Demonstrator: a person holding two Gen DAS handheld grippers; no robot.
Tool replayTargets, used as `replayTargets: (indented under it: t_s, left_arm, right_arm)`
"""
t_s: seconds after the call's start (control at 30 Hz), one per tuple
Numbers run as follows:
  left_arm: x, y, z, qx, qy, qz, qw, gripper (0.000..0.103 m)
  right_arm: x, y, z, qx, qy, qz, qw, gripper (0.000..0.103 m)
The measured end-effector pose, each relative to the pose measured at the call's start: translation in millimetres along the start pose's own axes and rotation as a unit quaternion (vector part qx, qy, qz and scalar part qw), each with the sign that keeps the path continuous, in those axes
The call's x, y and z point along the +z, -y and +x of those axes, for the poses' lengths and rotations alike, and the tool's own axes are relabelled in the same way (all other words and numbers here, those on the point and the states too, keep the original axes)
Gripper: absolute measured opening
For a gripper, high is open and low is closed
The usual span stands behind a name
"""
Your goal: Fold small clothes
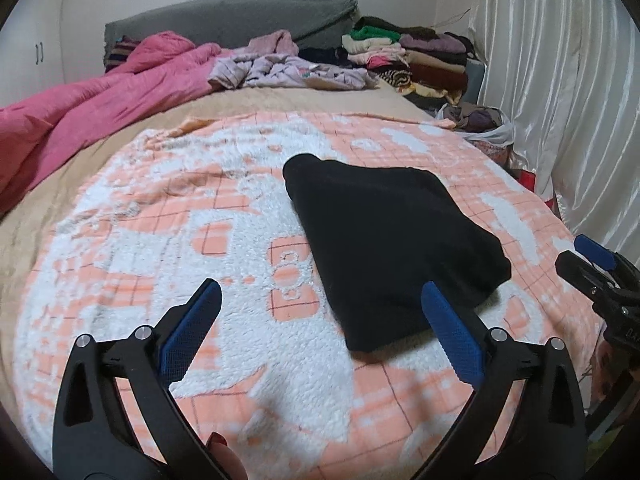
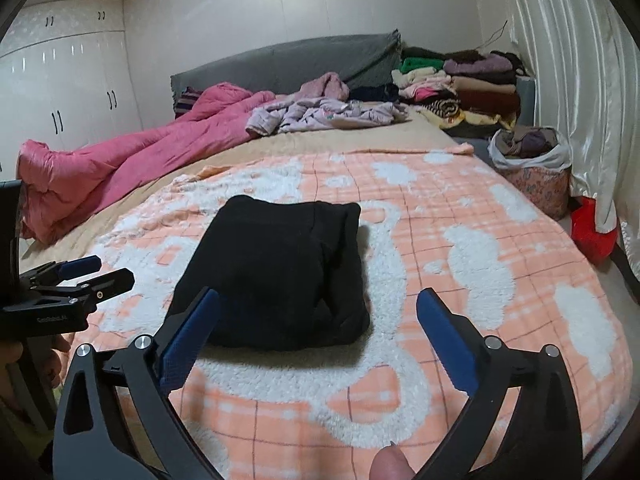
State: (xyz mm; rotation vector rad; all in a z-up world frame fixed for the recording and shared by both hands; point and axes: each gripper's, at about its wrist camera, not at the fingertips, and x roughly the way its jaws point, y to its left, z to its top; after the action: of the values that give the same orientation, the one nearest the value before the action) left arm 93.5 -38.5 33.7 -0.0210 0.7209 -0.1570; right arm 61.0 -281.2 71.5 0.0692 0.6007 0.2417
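Note:
A black garment (image 1: 384, 240) lies folded into a compact block on the orange-and-white fleece blanket (image 1: 160, 240); it also shows in the right wrist view (image 2: 280, 272). My left gripper (image 1: 320, 292) is open and empty, held just short of the garment's near left side. My right gripper (image 2: 318, 300) is open and empty, held just short of its near right corner. The right gripper shows at the right edge of the left wrist view (image 1: 592, 260), and the left gripper at the left edge of the right wrist view (image 2: 92, 272).
A pink duvet (image 2: 120, 168) lies along the bed's left side. Loose lilac clothes (image 2: 320, 114) and a stack of folded clothes (image 2: 460, 84) sit near the grey headboard (image 2: 280, 64). A bag of clothes (image 2: 532, 160) and a white curtain (image 2: 568, 80) stand right of the bed.

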Motion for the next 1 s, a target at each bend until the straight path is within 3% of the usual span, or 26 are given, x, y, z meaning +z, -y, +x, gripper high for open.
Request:
replayTargets:
  t_s: [0.37,0.77,1.0]
  left_arm:
    - [-25,-5,-31,-0.004,0.006,0.000,1.0000,0.094]
    - [-66,-22,-31,0.008,-0.024,-0.016,0.9996,0.094]
    - [-81,-31,-15,0.006,-0.040,-0.035,0.9986,0.094]
  right_arm:
    - [-17,-19,-29,-0.021,0.021,-0.013,0.999,0.099]
    - [-51,-29,-31,-0.036,-0.005,-0.009,0.999,0.099]
    - [-76,-31,-8,-0.060,-0.045,0.004,0.997,0.099]
